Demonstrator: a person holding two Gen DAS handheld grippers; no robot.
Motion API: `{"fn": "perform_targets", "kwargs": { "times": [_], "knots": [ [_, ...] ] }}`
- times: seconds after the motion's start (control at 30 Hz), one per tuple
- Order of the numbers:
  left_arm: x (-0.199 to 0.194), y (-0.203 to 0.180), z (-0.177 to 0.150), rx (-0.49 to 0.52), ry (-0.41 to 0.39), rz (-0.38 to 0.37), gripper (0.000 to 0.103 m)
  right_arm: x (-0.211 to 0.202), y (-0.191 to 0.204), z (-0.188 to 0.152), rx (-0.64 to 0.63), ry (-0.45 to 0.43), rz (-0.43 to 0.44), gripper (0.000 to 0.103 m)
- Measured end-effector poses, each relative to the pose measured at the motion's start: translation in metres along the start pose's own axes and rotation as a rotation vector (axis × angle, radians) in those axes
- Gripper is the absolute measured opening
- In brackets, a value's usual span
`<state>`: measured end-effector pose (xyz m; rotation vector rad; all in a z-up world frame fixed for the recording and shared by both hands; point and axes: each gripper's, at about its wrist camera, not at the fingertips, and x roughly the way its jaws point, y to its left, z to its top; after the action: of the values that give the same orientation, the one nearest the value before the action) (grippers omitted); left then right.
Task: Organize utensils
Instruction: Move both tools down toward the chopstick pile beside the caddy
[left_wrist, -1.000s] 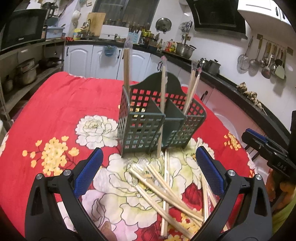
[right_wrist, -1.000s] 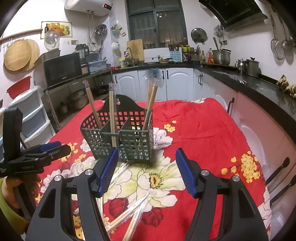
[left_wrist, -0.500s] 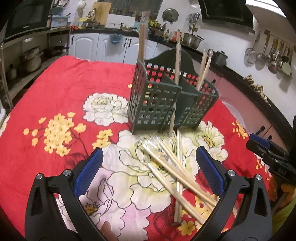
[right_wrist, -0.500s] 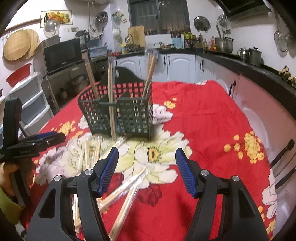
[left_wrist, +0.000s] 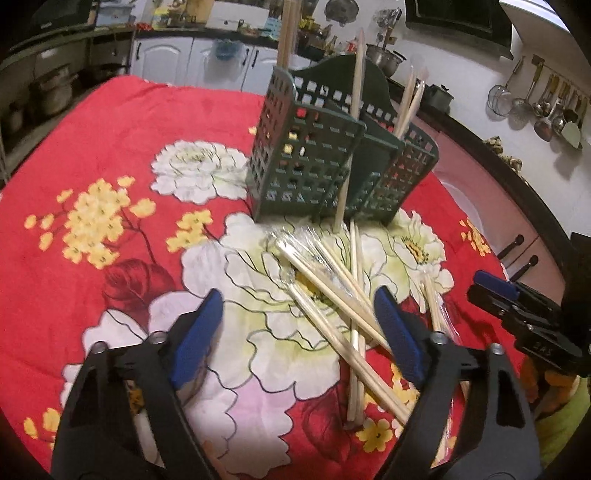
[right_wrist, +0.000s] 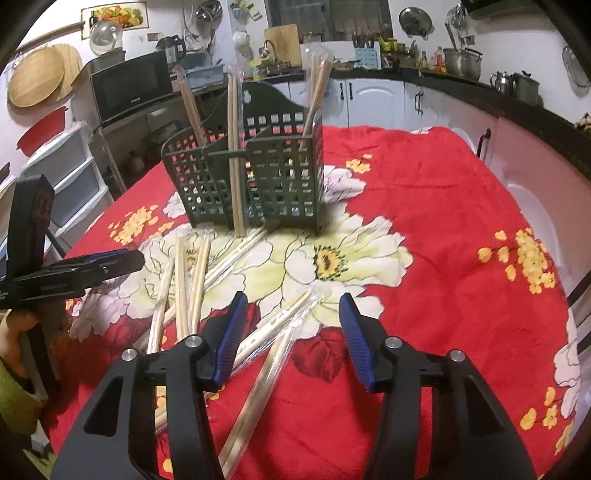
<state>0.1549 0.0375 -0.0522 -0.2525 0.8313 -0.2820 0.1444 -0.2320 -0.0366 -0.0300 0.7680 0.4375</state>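
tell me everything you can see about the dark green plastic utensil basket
The dark green plastic utensil basket looks like moulded plastic with square-grid walls, a taller arched back panel and inner dividers forming compartments. It stands upright on the red floral tablecloth. Wrapped wooden chopsticks stand in it, leaning and sticking out well above its rim. More wrapped pairs lie loose on the cloth in front of its base. Neither gripper touches it.
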Motion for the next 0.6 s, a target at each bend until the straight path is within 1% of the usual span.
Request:
{"fn": "perform_targets", "kwargs": {
  "times": [0.2, 0.37, 0.47, 0.6],
  "knots": [
    [0.013, 0.001, -0.005, -0.022, 0.053, -0.033, 0.048, 0.013, -0.002, 0.0, 0.022, 0.045, 0.019, 0.041],
    [0.024, 0.007, -0.004, -0.043, 0.081, -0.045, 0.039, 0.028, -0.007, 0.002, 0.047, 0.08, 0.023, 0.039],
    [0.028, 0.011, -0.001, -0.067, 0.087, -0.057, 0.037, 0.034, -0.01, 0.003, 0.06, 0.093, 0.023, 0.039],
    [0.034, 0.019, 0.014, -0.105, 0.08, -0.07, 0.037, 0.039, -0.013, 0.007, 0.067, 0.103, 0.032, 0.039]
  ]
}}
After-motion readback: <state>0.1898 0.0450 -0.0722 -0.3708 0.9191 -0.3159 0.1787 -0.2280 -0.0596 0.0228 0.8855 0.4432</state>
